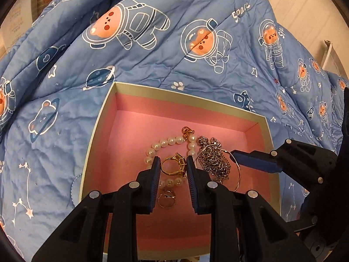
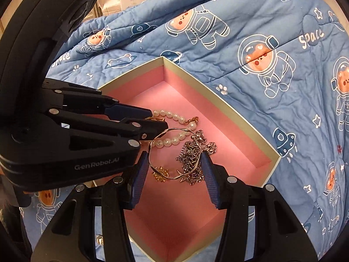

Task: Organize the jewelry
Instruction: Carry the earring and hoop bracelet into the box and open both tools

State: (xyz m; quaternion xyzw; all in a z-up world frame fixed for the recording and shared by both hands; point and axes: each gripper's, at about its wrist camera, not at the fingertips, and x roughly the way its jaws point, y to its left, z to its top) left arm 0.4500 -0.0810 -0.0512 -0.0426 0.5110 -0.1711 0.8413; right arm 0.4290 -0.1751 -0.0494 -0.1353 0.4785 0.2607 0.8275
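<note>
**Both grippers down in the pink box, each around a piece of jewelry**

Your largest thing in view is the blue quilt [image 1: 152, 50] with its astronaut-bear print; it lies under the box and spreads out on every side of it.

The pink-lined box [image 1: 104, 118] sits open on that quilt, and all the jewelry you can see lies on the box floor, gathered toward one side rather than its middle.

Your left gripper [image 1: 173, 167] reaches into the box with its fingers set on either side of the gold ring [image 1: 173, 164]. The pads look to be touching the ring's edges, though from this angle you cannot be sure the grip is firm.

Your right gripper [image 2: 173, 171] is also inside the box, jaws apart, straddling the thin bangle [image 2: 172, 152]; the bangle touches neither pad clearly.

Inside the box, the pearl bracelet [image 1: 172, 140] curls around the gold ring, its gold clasp pointing toward the box's far wall. The silver chain [image 1: 214, 159] is heaped just beside the pearls, partly under the bangle. A small ring [image 1: 166, 198] lies alone on the box floor, nearer the box's near wall than the pearls, between your left gripper's fingers.
</note>
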